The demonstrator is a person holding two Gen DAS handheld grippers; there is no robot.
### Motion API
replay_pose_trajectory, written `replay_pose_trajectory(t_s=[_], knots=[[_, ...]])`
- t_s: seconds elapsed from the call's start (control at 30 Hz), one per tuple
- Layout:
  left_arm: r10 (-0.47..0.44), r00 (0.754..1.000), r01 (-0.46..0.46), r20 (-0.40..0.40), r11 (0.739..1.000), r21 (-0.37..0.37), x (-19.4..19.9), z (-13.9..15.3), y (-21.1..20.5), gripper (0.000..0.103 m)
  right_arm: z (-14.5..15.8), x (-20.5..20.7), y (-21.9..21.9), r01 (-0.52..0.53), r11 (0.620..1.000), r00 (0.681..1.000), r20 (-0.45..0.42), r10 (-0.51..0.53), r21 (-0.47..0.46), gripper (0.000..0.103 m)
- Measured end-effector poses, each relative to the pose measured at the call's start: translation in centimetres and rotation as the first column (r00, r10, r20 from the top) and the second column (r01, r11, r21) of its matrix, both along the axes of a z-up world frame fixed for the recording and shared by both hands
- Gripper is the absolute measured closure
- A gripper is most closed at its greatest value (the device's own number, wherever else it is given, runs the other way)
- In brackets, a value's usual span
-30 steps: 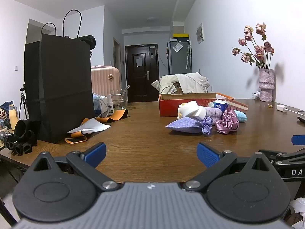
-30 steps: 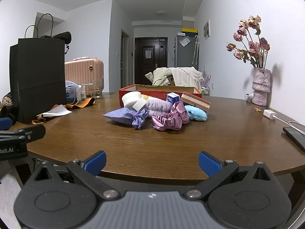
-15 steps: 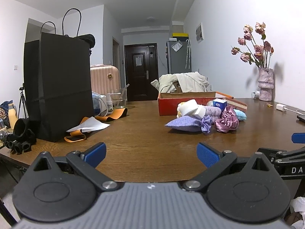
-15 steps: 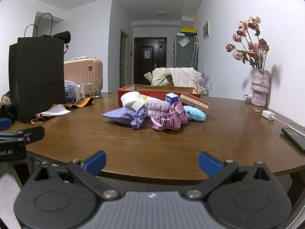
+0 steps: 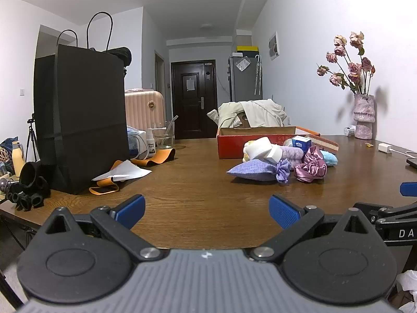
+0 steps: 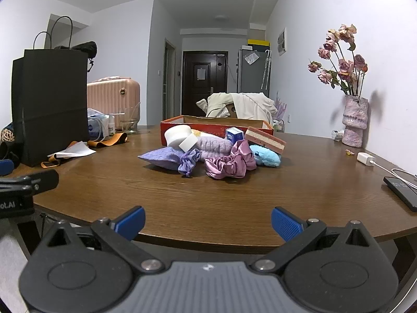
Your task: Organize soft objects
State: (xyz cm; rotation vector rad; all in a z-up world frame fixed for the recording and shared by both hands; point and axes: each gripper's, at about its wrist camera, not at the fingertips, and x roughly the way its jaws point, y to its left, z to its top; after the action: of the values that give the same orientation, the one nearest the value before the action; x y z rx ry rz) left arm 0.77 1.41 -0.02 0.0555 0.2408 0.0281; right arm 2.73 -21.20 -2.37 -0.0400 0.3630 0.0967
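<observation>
Left tool (image 5: 207,207) hovering at the near edge of the wooden bench (image 5: 187,190), blue fingers spread wide, gripping nothing. Right tool (image 6: 208,220) hanging just off the bench edge, likewise spread wide and gripping nothing. Both sitting well apart from the soft pile.

Lying mid-bench, in front of the red box (image 6: 216,124): lavender sachet (image 6: 163,157) at the pile's left front, touching the pink satin scrunchie (image 6: 229,163) side by side; light blue plush (image 6: 267,156) resting to the right of the scrunchie; lilac knit piece (image 6: 213,144) sitting behind them; white foam blocks (image 6: 182,137) leaning on top at the left; striped pink sponge (image 6: 264,139) tilting at the right against the box.

Standing at the left: black paper bag (image 6: 50,101). Standing at the far right by the wall: vase of dried roses (image 6: 354,124).
</observation>
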Motion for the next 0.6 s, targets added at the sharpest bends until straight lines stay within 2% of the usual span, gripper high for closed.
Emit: replay_pose_trajectory(t_s=[0.6], knots=[[-0.002, 1.000, 0.002, 0.002, 1.000, 0.001, -0.04, -0.01, -0.03, 0.000, 0.09, 0.07, -0.26, 0.009, 1.000, 1.000, 0.002, -0.009, 0.004, 0.000]])
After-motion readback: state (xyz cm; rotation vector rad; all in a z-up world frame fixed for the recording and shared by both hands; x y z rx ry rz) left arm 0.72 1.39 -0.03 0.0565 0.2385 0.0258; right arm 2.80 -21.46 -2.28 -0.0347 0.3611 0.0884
